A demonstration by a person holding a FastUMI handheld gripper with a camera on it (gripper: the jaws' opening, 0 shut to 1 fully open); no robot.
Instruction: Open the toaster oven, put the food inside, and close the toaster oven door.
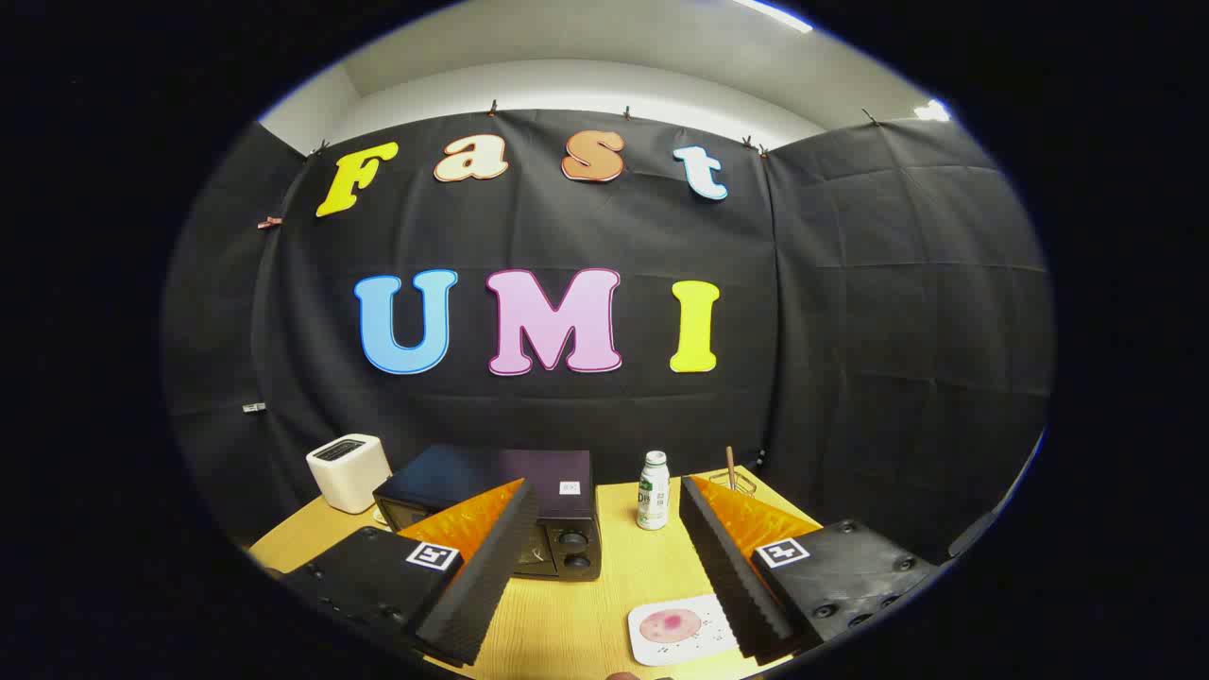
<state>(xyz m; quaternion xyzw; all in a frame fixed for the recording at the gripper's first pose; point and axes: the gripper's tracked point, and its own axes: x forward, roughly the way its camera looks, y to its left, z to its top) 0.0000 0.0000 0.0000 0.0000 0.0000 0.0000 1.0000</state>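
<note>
A black toaster oven (pixel 529 501) stands on the wooden table (pixel 576 614), its door shut and two knobs on its right side; my left finger covers part of its front. A pink round piece of food (pixel 670 625) lies on a white square plate (pixel 704 637) close in front of my right finger. My gripper (pixel 604 529) hovers above the table with its fingers wide apart and nothing between them. The oven lies just beyond the left finger.
A white toaster (pixel 348 470) stands behind and left of the oven. A small white bottle (pixel 653 489) stands right of the oven. A thin stick (pixel 730 467) rises at the back right, near the table's far edge.
</note>
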